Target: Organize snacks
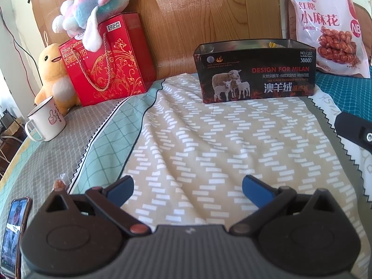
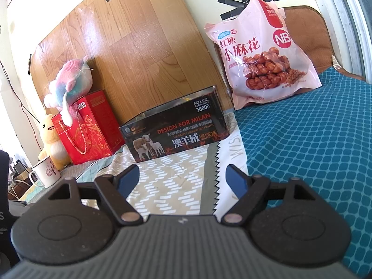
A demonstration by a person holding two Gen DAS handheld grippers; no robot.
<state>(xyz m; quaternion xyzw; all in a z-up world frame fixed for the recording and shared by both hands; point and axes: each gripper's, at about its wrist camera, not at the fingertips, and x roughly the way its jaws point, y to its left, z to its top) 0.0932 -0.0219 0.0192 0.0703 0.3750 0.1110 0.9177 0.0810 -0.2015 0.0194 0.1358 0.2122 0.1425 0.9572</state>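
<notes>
Home bedroom: patterned bedsheet (image 1: 209, 139), plush toys (image 1: 93, 7), enamel mug (image 1: 46, 121).

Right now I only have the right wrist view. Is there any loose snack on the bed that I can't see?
Observer: Yes. A small wrapped snack lies on the grey checked sheet, just beyond the left gripper, on its left side.
Operator: Is that gripper free to take it?
Observer: Its jaws stand open with nothing between them.
Operator: I can't see into the black tin. Is anything in it?
Observer: The left wrist view shows something yellow just over the back rim. I cannot tell what it is.
</notes>
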